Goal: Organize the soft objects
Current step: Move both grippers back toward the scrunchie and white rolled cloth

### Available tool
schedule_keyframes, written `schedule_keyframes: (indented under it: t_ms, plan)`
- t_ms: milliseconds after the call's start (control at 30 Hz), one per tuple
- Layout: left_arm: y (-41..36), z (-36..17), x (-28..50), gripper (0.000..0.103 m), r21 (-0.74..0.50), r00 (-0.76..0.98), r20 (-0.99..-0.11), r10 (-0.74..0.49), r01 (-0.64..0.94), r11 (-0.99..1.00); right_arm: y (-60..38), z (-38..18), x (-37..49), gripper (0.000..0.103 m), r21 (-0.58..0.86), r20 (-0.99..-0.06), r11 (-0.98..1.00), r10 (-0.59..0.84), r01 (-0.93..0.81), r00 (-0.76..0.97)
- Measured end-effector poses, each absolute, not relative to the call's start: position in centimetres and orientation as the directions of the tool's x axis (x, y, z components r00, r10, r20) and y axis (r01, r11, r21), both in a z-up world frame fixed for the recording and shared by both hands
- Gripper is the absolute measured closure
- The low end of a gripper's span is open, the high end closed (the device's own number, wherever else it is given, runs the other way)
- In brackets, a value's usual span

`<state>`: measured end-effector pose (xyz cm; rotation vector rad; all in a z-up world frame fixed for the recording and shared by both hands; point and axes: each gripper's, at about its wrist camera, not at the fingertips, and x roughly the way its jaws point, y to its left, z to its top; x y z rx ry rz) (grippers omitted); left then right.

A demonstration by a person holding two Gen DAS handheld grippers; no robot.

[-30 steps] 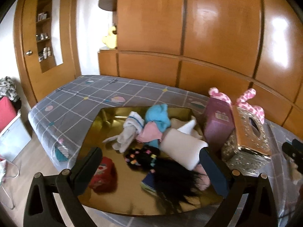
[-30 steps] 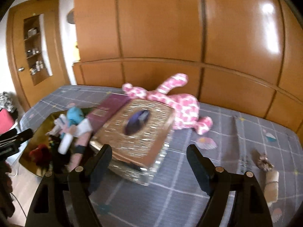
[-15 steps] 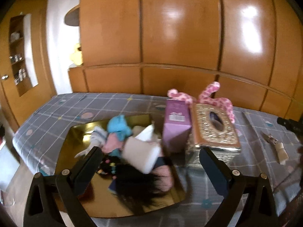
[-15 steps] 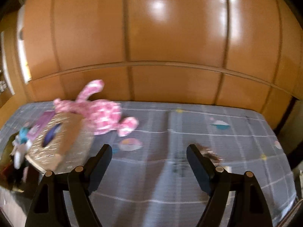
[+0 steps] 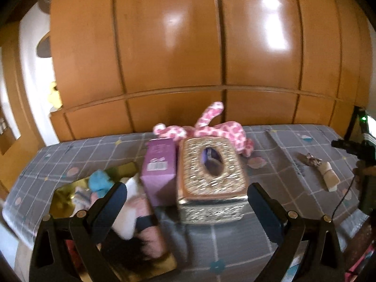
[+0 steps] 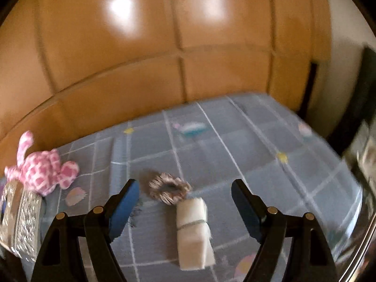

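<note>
hovering right claw (image 6: 183,202) released over white cloth roll (image 6: 193,231) on bed (image 6: 235,141), beside scrunchie (image 6: 168,188); best lower straight, pinch roll's middle. left claw (image 5: 186,202) released, empty.

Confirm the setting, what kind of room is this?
Most likely a bedroom at home: a bed under a grey checked sheet, glossy wooden wardrobe panels behind it, and a pink plush toy with a tissue box on the sheet.
</note>
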<state>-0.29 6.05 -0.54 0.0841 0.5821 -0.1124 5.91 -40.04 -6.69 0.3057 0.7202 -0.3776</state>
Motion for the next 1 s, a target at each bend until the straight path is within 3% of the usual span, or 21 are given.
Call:
schedule_keyframes:
  t_ms: [200,467,1000]
  plan:
    - [2.1,-0.3,1.1,0.000,0.058,0.810,-0.566,-0.155,0.227,0.972,-42.0,-6.9,5.3,0.021,0.262,-0.673,0.843,-0.188,0.469,0.715]
    - [-4.4,-0.9,2.8,0.000,0.082,0.767,-0.595,-0.241,0.356,0.931,-43.1,-7.2,5.1,0.021,0.320,-0.676,0.814,-0.162,0.485,0.719]
    - [-13.7,-5.6,6.5,0.000,0.102,0.644,-0.709,-0.287,0.496,0.862,-45.1,-8.0,4.4,0.021,0.433,-0.672,0.743,-0.111,0.510,0.732]
